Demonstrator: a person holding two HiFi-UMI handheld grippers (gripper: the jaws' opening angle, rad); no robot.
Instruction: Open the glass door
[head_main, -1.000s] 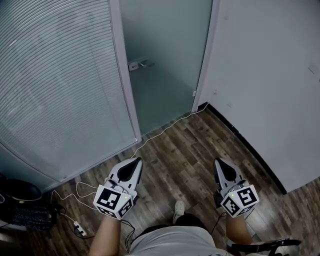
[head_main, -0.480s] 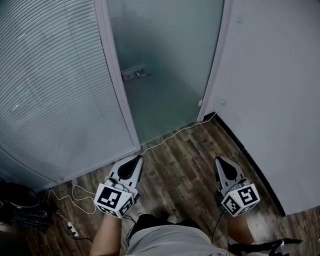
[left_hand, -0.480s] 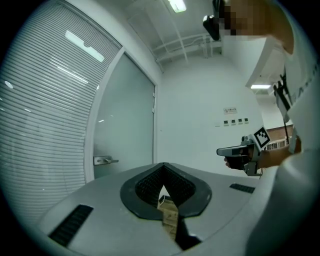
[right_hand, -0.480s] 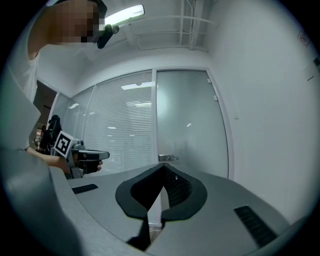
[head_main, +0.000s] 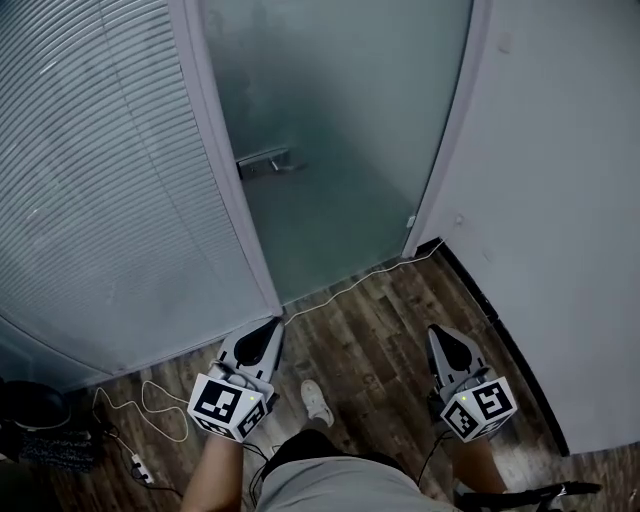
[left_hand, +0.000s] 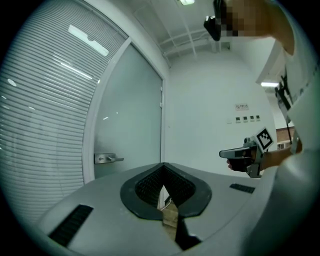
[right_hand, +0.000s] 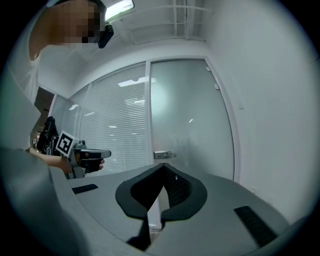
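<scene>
Glass door (head_main: 340, 120) and handle (head_main: 263, 163) nearer.

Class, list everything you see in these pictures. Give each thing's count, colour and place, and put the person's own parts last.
door: 1, frosted grey-green glass, straight ahead
handle: 1, silver, at the door's left edge
blinds: 1 panel, pale grey slats, left of the door
wall: 1, white, right of the door
floor: 1, dark brown wood, underfoot
cable: 1 seen, white, on the floor from the door's right corner toward lower left
power strip: 1, white, on the floor at lower left
shoe: 1 seen, white, between the grippers
left gripper: 1, grey, jaws together, empty
right gripper: 1, grey, jaws together, empty
</scene>
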